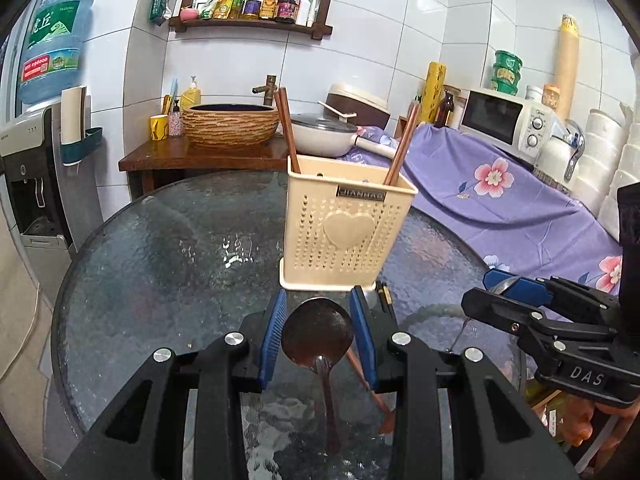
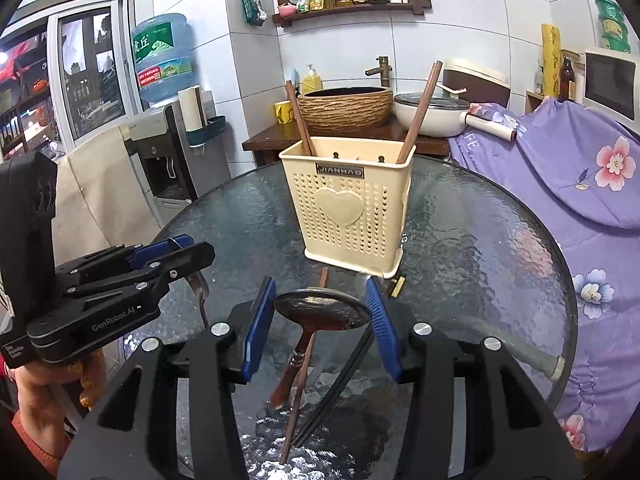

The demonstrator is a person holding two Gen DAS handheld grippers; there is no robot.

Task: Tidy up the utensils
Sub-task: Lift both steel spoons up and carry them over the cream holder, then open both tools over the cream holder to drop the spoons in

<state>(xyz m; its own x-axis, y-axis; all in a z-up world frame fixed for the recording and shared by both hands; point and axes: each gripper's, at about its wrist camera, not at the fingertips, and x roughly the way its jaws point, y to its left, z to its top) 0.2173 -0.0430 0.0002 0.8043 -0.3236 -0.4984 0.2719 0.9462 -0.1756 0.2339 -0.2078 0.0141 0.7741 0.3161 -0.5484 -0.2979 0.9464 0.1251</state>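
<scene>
Gripping one spoon each, both grippers faced the holder mid-table; a loose pinch could drop either.

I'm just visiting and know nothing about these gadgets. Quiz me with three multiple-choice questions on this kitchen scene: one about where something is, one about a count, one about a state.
1. Where does the cream utensil holder stand?
A) on the round glass table
B) in the sink
C) on the microwave

2. How many wooden chopsticks stand in it?
A) none
B) two
C) five

3. What is the left gripper doing?
A) hanging empty
B) gripping a bottle
C) gripping a metal spoon by its bowl

Answers:
1 A, its base sits on the textured glass.
2 B, one leans at each end of the holder.
3 C, the blue pads press both sides of the bowl.
</scene>
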